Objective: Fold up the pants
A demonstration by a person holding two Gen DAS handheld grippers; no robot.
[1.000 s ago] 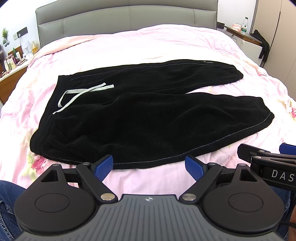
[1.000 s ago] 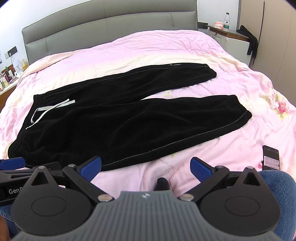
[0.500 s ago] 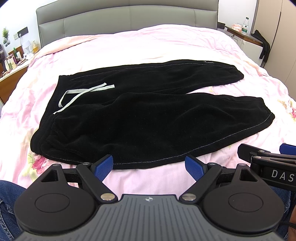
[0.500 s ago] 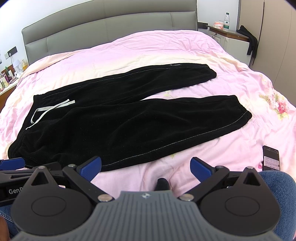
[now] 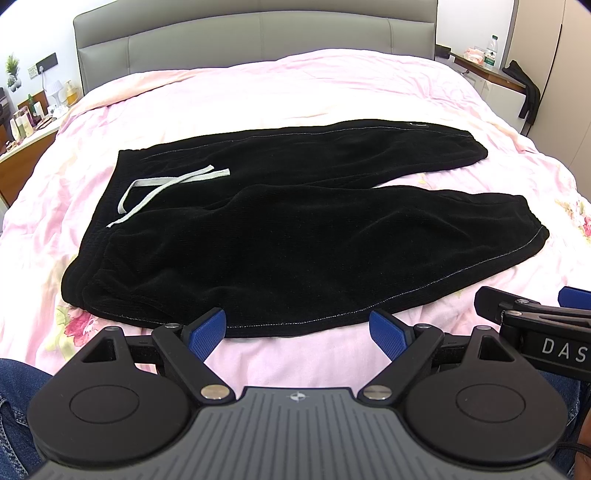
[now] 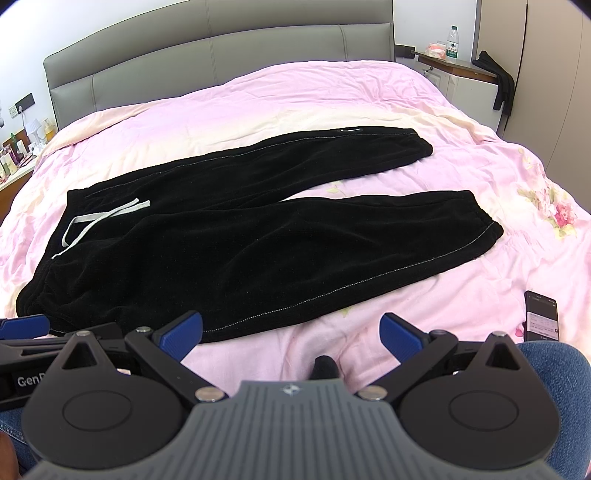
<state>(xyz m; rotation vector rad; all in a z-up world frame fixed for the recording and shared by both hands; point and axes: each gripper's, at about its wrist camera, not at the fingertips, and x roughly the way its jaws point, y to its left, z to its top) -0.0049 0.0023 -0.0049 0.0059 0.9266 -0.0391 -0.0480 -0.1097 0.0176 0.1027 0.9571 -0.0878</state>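
Observation:
Black pants point(image 5: 295, 236) lie flat on the pink bed, waistband at the left with a grey drawstring point(image 5: 166, 186), both legs spread to the right. They also show in the right wrist view point(image 6: 240, 243). My left gripper point(image 5: 297, 330) is open and empty, just short of the near edge of the pants. My right gripper point(image 6: 291, 334) is open and empty, near the same hem, further right. Each gripper shows at the edge of the other's view.
The pink floral bedsheet point(image 5: 295, 92) covers the bed up to a grey headboard point(image 5: 258, 33). A phone point(image 6: 541, 315) lies on the bed at the right. Nightstands stand at both sides. Jeans-clad knees point(image 6: 554, 369) are at the near edge.

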